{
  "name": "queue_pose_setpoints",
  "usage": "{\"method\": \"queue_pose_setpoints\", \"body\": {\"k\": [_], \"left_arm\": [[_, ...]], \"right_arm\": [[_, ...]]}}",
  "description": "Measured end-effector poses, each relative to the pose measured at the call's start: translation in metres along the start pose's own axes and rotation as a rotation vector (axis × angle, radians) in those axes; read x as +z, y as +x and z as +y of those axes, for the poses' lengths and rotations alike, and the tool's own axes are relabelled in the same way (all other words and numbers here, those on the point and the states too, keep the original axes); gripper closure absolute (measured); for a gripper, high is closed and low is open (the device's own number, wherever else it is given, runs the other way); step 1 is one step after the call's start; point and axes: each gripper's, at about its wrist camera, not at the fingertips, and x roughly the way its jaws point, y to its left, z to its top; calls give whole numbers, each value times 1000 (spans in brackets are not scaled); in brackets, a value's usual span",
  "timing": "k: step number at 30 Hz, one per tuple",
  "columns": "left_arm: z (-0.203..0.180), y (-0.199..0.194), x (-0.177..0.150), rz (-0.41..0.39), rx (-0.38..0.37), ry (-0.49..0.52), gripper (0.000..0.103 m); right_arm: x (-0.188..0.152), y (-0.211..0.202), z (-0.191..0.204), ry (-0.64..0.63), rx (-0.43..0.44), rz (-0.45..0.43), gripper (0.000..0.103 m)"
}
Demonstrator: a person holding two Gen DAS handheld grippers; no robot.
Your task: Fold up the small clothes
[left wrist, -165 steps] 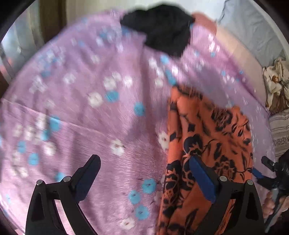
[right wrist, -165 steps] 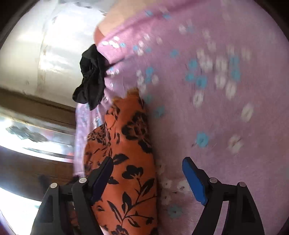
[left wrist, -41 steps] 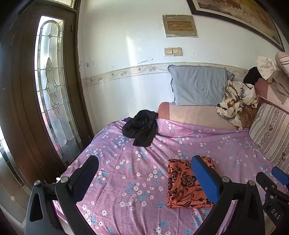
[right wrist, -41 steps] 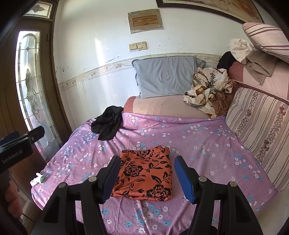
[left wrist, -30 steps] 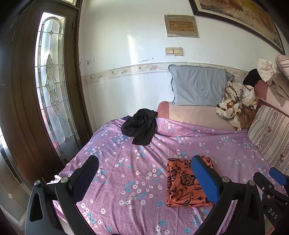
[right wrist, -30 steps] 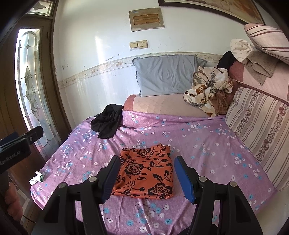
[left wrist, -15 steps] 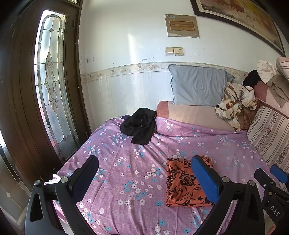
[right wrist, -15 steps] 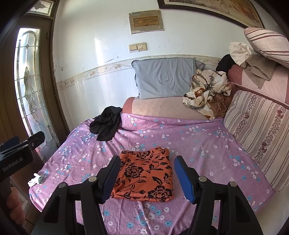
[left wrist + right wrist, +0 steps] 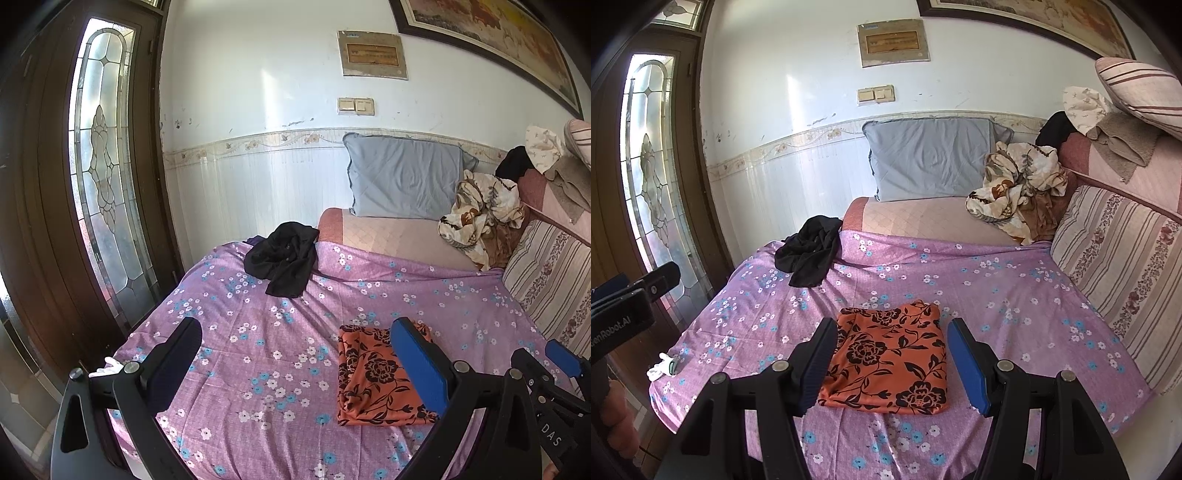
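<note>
Sunlit bedroom with a bed set against a white wall

The bed (image 9: 1015,295) wears a purple sheet with white and blue flowers; a grey pillow (image 9: 931,158) leans on the wall (image 9: 798,92) above a floral border strip (image 9: 258,142). A double light switch (image 9: 876,95), a small framed plaque (image 9: 894,40) and a large dark-framed picture (image 9: 487,40) hang higher up. At left stands a dark wooden door with a leaded glass panel (image 9: 103,177), bright with daylight. Striped cushions (image 9: 1115,258) line the bed's right side.
</note>
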Motion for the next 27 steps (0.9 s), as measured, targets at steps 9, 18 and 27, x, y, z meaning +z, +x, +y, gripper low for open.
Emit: {"method": "queue_pose_setpoints", "body": {"k": [9,18,27], "left_arm": [[-3,10,0,12,-1,1,1],[-5,21,3,24,5,-1,1],[-8,30,5,36,-1,1,1]], "right_arm": [[5,15,-1,-2,3,12,37],[8,27,-4,7,2,18,37],[10,35,-5,8,-4,31,37]]}}
